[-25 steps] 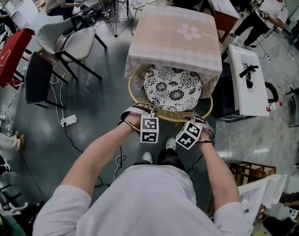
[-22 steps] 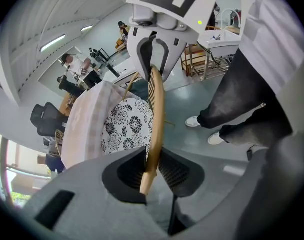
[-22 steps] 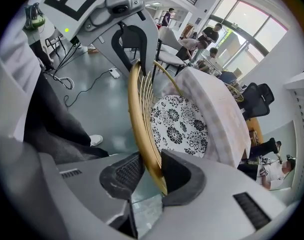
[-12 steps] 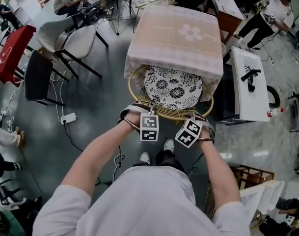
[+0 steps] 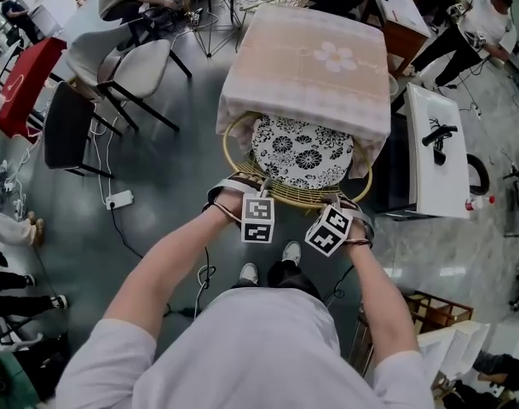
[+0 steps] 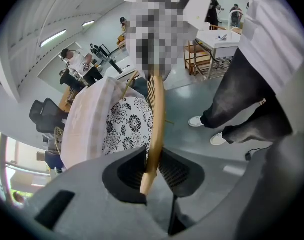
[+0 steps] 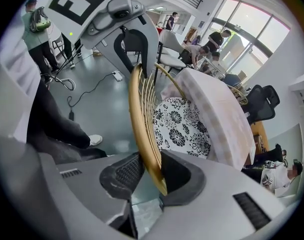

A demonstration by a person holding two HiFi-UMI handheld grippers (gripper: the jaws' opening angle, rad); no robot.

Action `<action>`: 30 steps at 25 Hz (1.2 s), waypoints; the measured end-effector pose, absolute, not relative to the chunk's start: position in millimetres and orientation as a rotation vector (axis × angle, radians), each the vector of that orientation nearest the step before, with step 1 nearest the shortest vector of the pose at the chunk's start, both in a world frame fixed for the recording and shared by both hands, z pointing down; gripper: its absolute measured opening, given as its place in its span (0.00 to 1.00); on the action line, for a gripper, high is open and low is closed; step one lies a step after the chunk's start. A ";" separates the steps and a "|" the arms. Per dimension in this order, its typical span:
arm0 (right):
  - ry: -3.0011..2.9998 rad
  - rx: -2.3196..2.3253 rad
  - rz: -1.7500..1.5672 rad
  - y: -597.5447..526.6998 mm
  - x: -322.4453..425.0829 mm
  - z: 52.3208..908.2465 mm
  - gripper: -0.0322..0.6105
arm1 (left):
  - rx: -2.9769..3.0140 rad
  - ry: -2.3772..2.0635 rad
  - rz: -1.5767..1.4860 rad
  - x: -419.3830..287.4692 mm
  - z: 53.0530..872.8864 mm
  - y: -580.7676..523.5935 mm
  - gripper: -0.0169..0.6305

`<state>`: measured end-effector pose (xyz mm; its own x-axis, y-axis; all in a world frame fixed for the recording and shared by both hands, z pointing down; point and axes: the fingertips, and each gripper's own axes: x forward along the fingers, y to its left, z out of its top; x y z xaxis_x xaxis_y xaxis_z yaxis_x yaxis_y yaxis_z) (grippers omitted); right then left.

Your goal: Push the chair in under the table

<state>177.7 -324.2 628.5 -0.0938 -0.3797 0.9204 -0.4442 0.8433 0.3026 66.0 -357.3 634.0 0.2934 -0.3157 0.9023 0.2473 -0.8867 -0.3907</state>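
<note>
Head view: the round golden wicker chair (image 5: pixel 286 198) with its black-and-white floral cushion (image 5: pixel 302 150) sits partly under the counter (image 5: pixel 310 58), which is draped in a pinkish checked cloth. The far side's tucked in and the near rim is out toward you.

Left gripper view: your left tongs (image 6: pixel 152 170) are clamped on the back rim.

Right gripper view: right tongs (image 7: pixel 151 176) grip that rim too.

I'd shove both sides evenly, straight toward the far side, so it doesn't twist into the cloth.
</note>
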 end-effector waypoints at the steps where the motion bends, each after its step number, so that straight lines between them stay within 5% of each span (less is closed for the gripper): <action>1: -1.706 0.646 0.060 -323.7 178.4 628.6 0.18 | -2.108 0.069 -1.632 66.9 634.0 -357.1 0.14; 14: -1.707 0.743 0.070 -316.5 171.9 622.2 0.23 | -2.202 0.220 -1.678 54.2 628.7 -350.4 0.19; 30: -1.828 1.091 0.225 -301.7 158.3 573.9 0.23 | -2.620 0.603 -1.379 66.5 572.1 -325.3 0.19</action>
<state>158.3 -301.7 573.9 -0.1399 -0.5812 0.8016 -0.7586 0.5832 0.2905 66.5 -325.3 572.1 0.5056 -0.3990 0.7649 -0.2900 -0.9136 -0.2849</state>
